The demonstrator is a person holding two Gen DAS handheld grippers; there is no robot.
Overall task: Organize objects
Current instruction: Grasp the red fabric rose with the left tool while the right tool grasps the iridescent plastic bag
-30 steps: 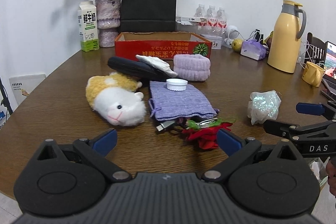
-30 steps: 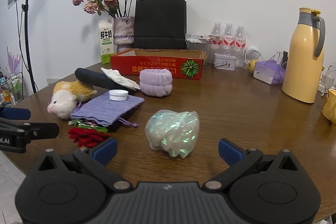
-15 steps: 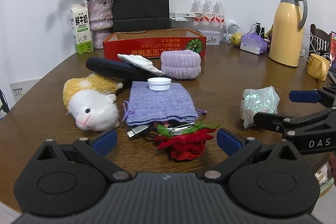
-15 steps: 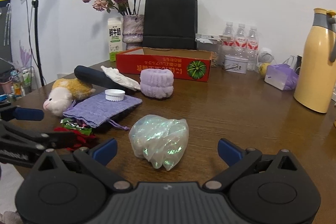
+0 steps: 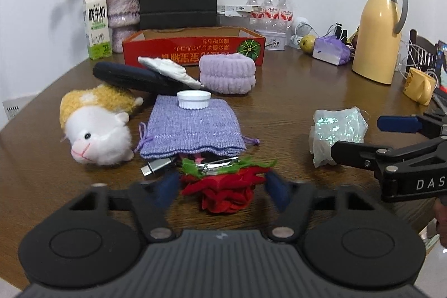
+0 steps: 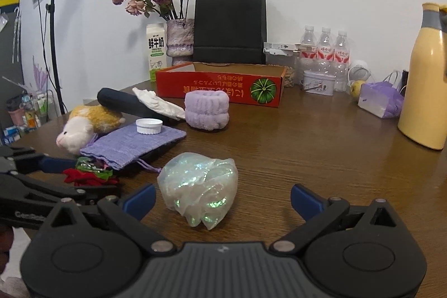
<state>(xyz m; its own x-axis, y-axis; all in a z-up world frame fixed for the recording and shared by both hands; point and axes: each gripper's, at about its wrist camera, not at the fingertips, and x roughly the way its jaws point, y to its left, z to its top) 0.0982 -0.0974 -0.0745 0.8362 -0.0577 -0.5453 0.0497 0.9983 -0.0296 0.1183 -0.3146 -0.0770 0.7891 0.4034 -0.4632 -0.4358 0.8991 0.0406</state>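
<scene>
- Compared with a second ago, both grippers sit closer to their targets, and the left gripper [image 5: 222, 185] has gone from wide open to closing around the red fabric flower [image 5: 223, 190].
- Red fabric flower: lies at the near edge of the counter [image 5: 279, 108], just in front of the mouth of the purple knit pouch [image 5: 192, 127]; its green leaves touch a shiny metal clip [image 5: 218, 165] and a cable plug [image 5: 155, 166] that poke out from under the pouch.
- Left gripper: jaws closing, flower between them; pad contact is not confirmed, so no firm grasp yet.
- Right gripper [image 6: 222, 200]: released, jaws wide, with the iridescent wrapped bundle [image 6: 199, 186] between them but untouched.
- Surroundings: plush hamster [image 5: 96, 127] left of the pouch, white cap [image 5: 193, 99] on top of it, red cardboard box [image 5: 195, 49] at the back, probably the destination.
- Risks: soft petals may compress and slip out; the closing jaws may snag the clip or plug and drag them, tugging the pouch and toppling the cap; the two grippers work near each other and could collide.
</scene>
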